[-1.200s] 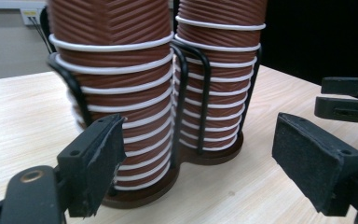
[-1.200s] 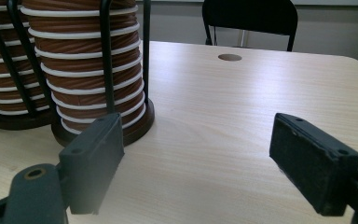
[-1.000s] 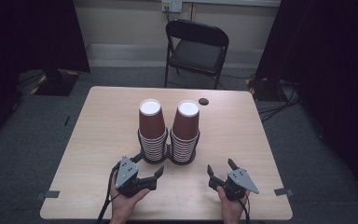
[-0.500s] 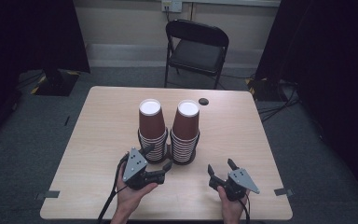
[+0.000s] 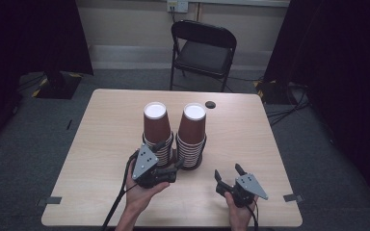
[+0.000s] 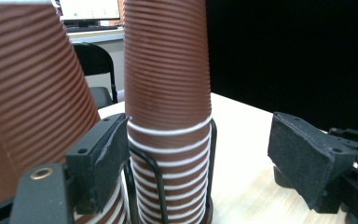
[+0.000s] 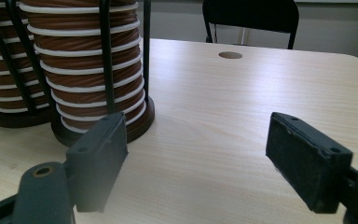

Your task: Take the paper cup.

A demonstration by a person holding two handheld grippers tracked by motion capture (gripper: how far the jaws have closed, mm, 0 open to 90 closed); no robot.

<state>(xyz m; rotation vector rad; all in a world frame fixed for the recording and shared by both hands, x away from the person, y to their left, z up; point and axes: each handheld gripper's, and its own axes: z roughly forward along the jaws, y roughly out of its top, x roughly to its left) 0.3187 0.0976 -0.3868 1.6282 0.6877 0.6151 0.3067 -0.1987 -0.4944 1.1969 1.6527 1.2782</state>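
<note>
Presently holding the left tongs [image 5: 169,155] raised at the front of the two brown cup stacks, close against the ribbed lower rings of the left stack [image 5: 155,127]. Have just been closing, yet standing apart, pressing on nothing. From the left gripper view, framing the right stack [image 5: 192,127] and its wire holder [image 6: 210,154] between the jaws, with a clear gap on one side. Both stacks upright, side by side, mid-counter [image 5: 250,139]. Resting the right tongs [image 5: 227,171] low near the front edge, spread wide over bare wood.
</note>
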